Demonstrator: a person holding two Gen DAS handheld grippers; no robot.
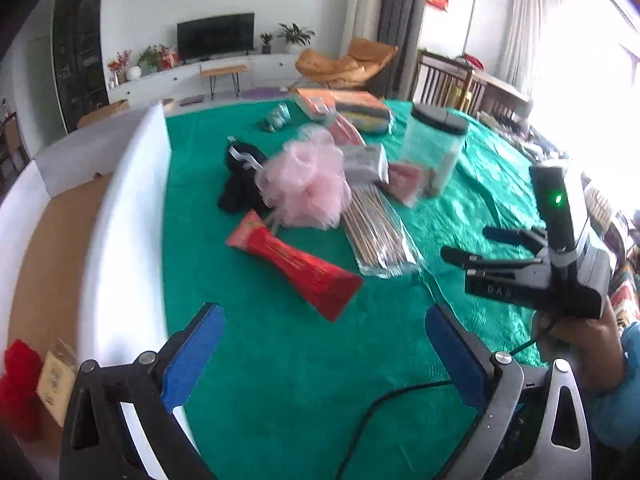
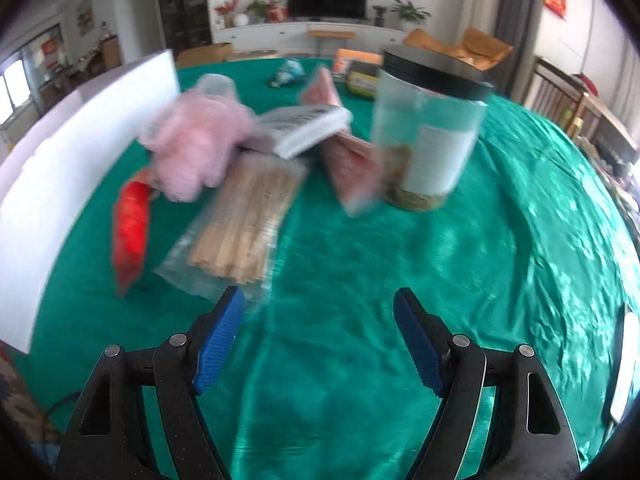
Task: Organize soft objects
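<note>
Green cloth over the table (image 1: 288, 360), clutter heaped mid-table. Both grippers empty, jaws well apart, nothing between the blue pads.

Left gripper (image 1: 320, 356) angled down at bare cloth on the near side. Right gripper (image 2: 318, 344) likewise, near side, pointed toward the bag of wooden sticks (image 2: 244, 220) and the clear jar (image 2: 424, 132) with a dark lid.

Soft things to sort, as far as I can judge: the pink mesh bath pouf (image 1: 306, 184), mid-table, resting against a dark bundle of cloth (image 1: 240, 184) on its left and partly over the red packet (image 1: 296, 268) at its near edge. A red fluffy item (image 1: 16, 384) already sits in the cardboard box (image 1: 48, 248) with white walls, far left of the pile.

Step in hand looks like reaching for the next soft piece, probably the pouf.

How to do it well:
- Come in from the near-left, above the red packet, so the fingers don't snag it.
- Bite deep into the mesh; a shallow pinch will likely slip.
- Lift straight up before swinging left over the white wall.
- Keep clear of the grey box (image 1: 366, 162) touching the pouf's right side, and the jar beyond.

Right-wrist view is blurred; fine contact there can't be told.
</note>
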